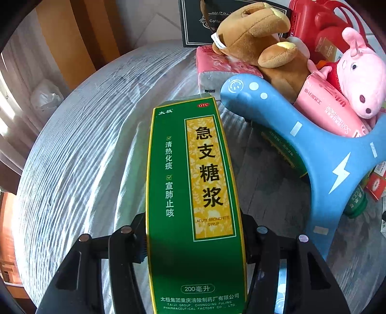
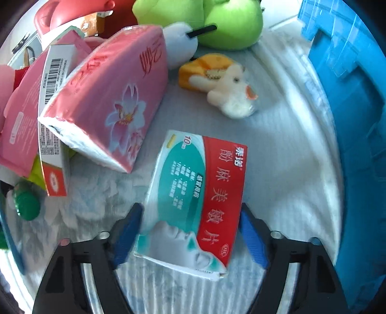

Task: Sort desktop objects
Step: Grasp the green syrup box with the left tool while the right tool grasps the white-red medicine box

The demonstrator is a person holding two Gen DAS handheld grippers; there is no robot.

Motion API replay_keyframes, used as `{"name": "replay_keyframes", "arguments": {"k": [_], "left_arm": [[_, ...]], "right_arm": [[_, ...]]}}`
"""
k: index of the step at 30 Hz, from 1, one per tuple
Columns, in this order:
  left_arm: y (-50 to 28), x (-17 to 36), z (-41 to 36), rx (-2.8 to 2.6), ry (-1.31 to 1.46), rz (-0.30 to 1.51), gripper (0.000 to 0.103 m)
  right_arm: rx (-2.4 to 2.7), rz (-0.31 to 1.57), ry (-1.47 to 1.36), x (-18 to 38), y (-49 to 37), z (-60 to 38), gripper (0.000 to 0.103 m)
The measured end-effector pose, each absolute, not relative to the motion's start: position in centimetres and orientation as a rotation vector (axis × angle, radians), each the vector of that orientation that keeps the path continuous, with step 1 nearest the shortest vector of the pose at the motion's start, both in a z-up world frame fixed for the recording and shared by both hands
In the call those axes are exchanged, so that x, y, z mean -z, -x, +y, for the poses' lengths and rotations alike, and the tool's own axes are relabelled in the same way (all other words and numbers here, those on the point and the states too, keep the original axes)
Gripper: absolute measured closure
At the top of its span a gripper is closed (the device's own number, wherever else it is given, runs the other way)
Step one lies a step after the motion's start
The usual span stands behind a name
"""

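Left tongs (image 1: 193, 244): pinching the green syrup box (image 1: 193, 205) by its long sides, black pads pressed to both edges; the box runs lengthwise away from the camera, its printed face up.
Syrup box, place: held above the pale striped cloth on the table (image 1: 79, 157), just left of a blue curved toy (image 1: 320, 154).
Behind the blue toy: a brown plush (image 1: 260, 46) lies across pink tissue packs (image 1: 330, 108); a pink pig plush (image 1: 361, 74) is at the far right, a red container (image 1: 316, 26) behind it.
Right tongs (image 2: 190, 231): blue pads clamp a red, teal and white pill box (image 2: 193, 200) on its two sides; the box sits tilted between them.
Pill box, place: held over the white cloth, near a blue bin (image 2: 349, 149) at the right.
Near the pill box: a pink tissue pack (image 2: 108, 106) leans up at the left; a small white and orange plush (image 2: 222, 84) lies beyond; a green plush (image 2: 217, 21) is at the top; a green bottle cap (image 2: 26, 205) shows at the left edge.
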State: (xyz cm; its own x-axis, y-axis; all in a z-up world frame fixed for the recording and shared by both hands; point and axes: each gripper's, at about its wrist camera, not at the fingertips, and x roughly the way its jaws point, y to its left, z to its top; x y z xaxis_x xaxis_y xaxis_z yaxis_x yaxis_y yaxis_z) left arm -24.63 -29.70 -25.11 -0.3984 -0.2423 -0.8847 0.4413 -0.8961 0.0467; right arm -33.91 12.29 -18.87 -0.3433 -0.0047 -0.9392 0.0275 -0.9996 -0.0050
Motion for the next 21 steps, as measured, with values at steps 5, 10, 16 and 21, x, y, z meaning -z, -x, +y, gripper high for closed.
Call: {"name": "replay_keyframes", "arguments": {"k": [5, 10, 16, 21], "left_arm": [[22.3, 22.2, -29.0, 2.360, -1.331, 0.284, 0.048], [19.8, 18.1, -27.4, 2.445, -1.216, 0.227, 0.048], [17.0, 12.0, -24.7, 2.586, -1.033, 0.173, 0.048], [15.1, 7.7, -20.9, 2.704, -0.919, 0.137, 0.048]], "right_arm": [[2.634, 0.083, -1.620, 14.7, 30.7, 11.7, 0.027], [2.709, 0.116, -1.391, 9.1, 27.3, 8.7, 0.027], [2.801, 0.140, -1.120, 3.4, 23.5, 9.8, 0.027], [2.879, 0.141, -0.921, 0.4, 21.2, 9.9, 0.027]]}}
